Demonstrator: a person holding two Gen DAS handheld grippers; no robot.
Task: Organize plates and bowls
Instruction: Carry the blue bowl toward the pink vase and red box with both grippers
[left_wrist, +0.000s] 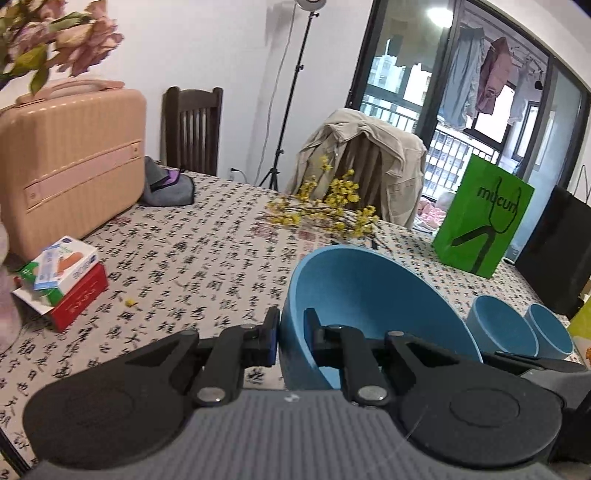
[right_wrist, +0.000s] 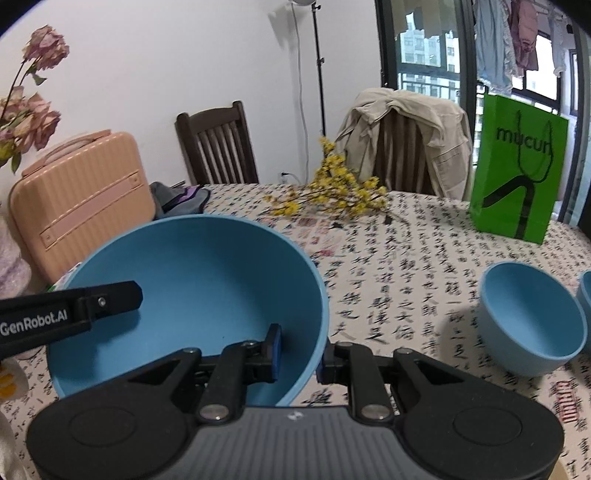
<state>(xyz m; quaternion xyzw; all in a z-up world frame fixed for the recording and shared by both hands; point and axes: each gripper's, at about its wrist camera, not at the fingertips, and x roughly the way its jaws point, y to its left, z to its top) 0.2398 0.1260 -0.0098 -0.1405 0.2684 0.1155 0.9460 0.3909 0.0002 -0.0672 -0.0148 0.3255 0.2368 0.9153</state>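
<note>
A large blue bowl (left_wrist: 373, 295) (right_wrist: 207, 280) is held between both grippers above the table. My left gripper (left_wrist: 291, 334) is shut on its left rim, one pad outside the wall and one inside. On the bowl's right rim my right gripper (right_wrist: 299, 354) is shut in the same way. The left gripper's finger (right_wrist: 107, 301) shows at the bowl's far side in the right wrist view. Two small blue bowls (left_wrist: 502, 328) (left_wrist: 550, 328) stand side by side on the table to the right; the nearer small bowl (right_wrist: 532, 317) is fully seen from the right wrist.
A table with a calligraphy cloth (left_wrist: 192, 258) carries a pink case (left_wrist: 70, 162), boxes (left_wrist: 62, 280), yellow flowers (right_wrist: 332, 192), a grey pouch (left_wrist: 166, 184) and a green bag (right_wrist: 517, 166). Two chairs (right_wrist: 218, 144) stand behind it, one draped with a jacket (right_wrist: 406, 133).
</note>
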